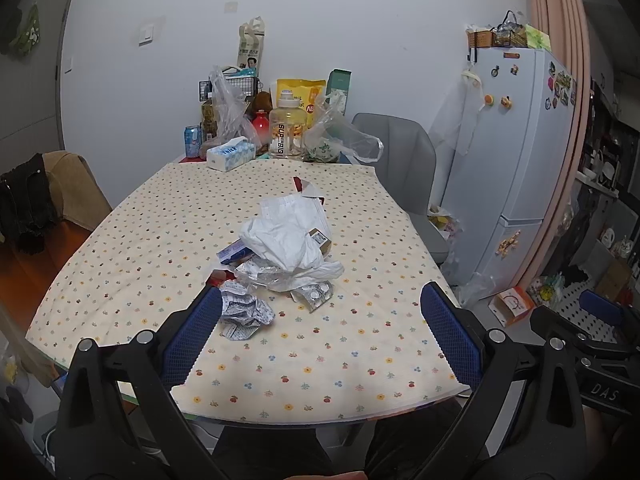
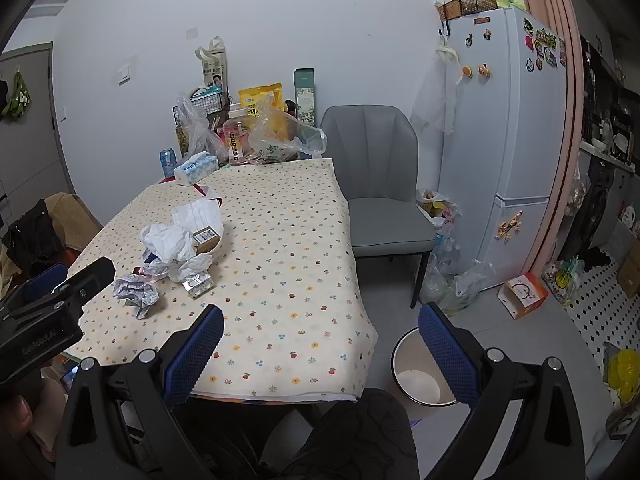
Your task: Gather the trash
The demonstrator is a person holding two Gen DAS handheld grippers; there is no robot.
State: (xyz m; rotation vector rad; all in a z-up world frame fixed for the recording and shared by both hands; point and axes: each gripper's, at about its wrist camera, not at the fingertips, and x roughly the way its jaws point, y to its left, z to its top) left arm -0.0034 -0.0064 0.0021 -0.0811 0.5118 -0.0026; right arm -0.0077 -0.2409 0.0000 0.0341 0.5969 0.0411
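so both grippers are spread wide and empty, and the crumpled paper wad (image 1: pixel 243 312) sits on the table (image 1: pixel 360 344) just past the left gripper (image 1: pixel 320 332), the nearer one.

Left gripper (image 1: pixel 320 330) fingers spread wide, empty; right gripper (image 2: pixel 320 338) likewise.

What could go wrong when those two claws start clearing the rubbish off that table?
1. The trash pile is loose and tangled: pulling the white plastic bag may drag the blister pack or the small box with it and scatter them.
2. The bin sits on the floor past the table's corner, so light pieces like the crumpled foil could miss it.
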